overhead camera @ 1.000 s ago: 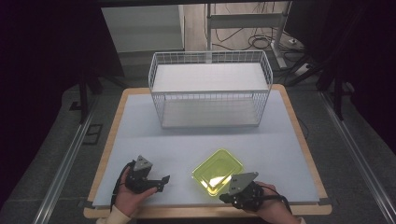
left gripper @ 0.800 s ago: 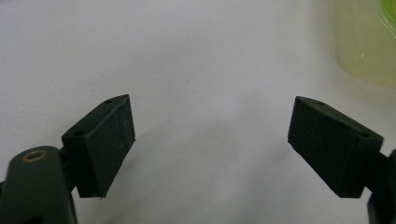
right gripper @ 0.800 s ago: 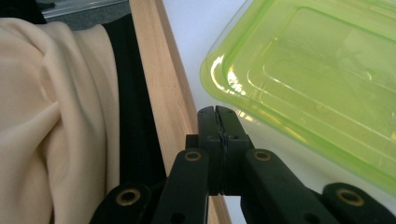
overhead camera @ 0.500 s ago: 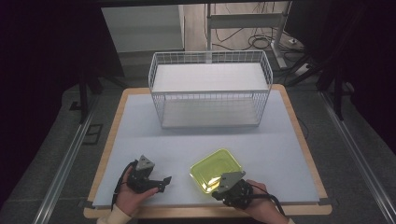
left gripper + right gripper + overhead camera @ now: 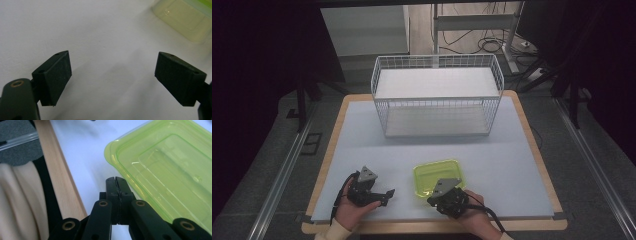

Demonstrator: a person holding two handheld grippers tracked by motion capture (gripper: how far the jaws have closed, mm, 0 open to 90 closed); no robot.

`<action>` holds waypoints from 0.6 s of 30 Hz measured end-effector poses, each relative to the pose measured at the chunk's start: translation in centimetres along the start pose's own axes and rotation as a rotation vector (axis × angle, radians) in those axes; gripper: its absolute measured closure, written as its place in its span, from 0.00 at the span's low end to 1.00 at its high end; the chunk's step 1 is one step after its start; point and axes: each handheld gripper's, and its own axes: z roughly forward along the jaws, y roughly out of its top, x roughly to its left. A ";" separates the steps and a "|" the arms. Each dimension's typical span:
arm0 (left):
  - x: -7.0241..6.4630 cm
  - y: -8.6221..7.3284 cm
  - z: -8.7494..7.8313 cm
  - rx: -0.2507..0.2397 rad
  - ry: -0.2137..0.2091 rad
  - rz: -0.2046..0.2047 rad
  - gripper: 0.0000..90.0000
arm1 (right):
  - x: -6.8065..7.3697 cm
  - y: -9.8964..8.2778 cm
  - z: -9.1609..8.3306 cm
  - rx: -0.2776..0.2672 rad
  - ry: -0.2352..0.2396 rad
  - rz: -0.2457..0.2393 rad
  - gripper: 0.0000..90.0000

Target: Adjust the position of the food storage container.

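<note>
Your right gripper (image 5: pixel 432 199) sits at the lower middle of the high view, just at the near-left edge of the green container (image 5: pixel 438 176), and its jaws are pressed flat together with nothing between them; in the right gripper view the closed tips (image 5: pixel 116 185) rest just beside the container's rim (image 5: pixel 160 167), which takes up the right half of that frame, though you cannot tell from here whether they actually touch it. The container is a translucent lime-green tub lying open side up on the pale blue table top (image 5: pixel 362 140), in the lower centre of the high view, well apart from the white wire basket (image 5: pixel 437 95) that stands in the upper centre. Your left gripper (image 5: pixel 388 194) is at the lower left of the high view, near the front edge, pointing toward the right of the frame. Its jaws stand wide apart and hold nothing (in the left gripper view bare table shows between the two black pads (image 5: pixel 56 75), and a corner of the container (image 5: pixel 185 17) appears at the upper right). The wooden table border (image 5: pixel 57 170) runs down the left of the right gripper view
</note>
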 end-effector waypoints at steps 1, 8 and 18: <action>0.0 0.0 0.0 0.000 0.001 -0.001 0.15 | 0.0 0.1 0.1 -0.003 -0.004 0.001 1.00; 0.1 0.0 0.0 0.001 0.003 0.000 0.15 | -0.1 0.6 0.9 -0.005 -0.011 0.022 1.00; 0.1 0.0 0.1 0.006 0.014 0.009 0.15 | -0.2 0.6 0.9 -0.020 -0.014 0.027 1.00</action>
